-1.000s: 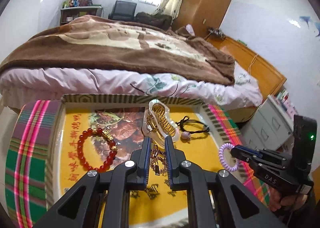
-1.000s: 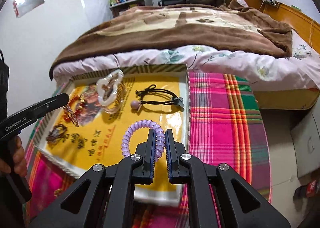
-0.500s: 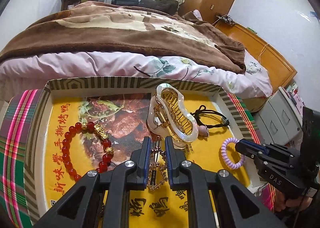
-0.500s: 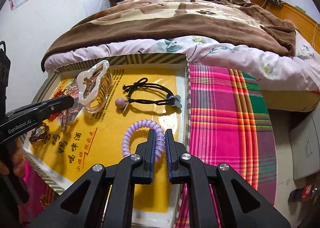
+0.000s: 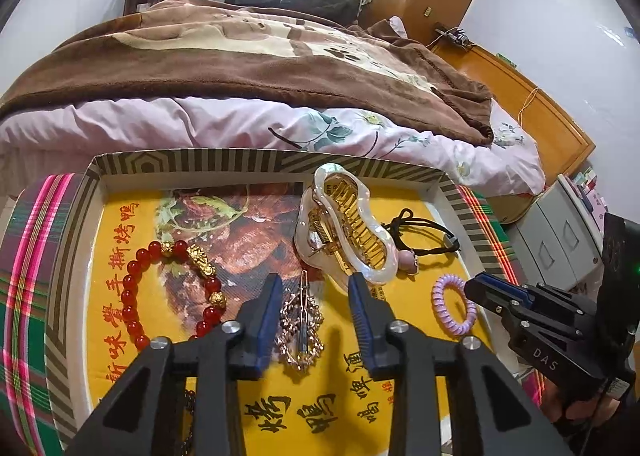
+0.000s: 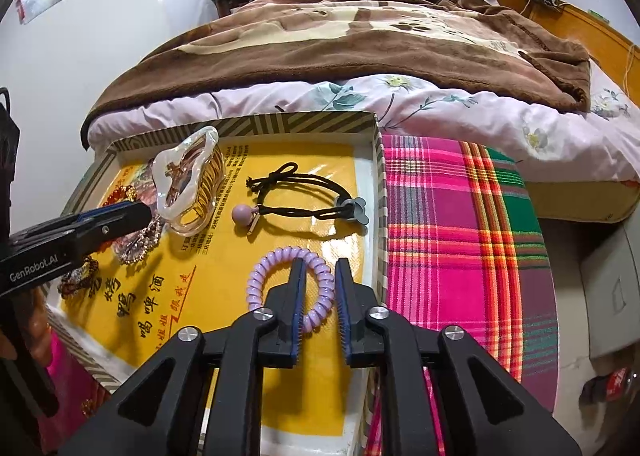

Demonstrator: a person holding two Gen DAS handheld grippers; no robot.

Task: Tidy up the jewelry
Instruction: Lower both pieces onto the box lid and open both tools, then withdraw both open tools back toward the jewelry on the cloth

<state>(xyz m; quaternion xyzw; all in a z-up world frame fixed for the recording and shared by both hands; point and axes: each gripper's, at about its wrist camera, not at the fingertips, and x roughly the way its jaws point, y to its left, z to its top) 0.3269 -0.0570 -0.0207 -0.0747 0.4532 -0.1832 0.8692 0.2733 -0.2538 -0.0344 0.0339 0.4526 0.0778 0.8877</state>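
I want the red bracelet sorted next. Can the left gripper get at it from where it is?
Probably yes. The left gripper is open over the gold clip, and the red bead bracelet lies uncovered just to its left in the tray, with nothing between them.

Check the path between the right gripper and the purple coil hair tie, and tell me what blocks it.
Nothing visible blocks it. The right gripper is open, with the near arc of the purple coil hair tie showing in the gap between its fingers. The black hair tie lies farther back in the tray, out of the way.
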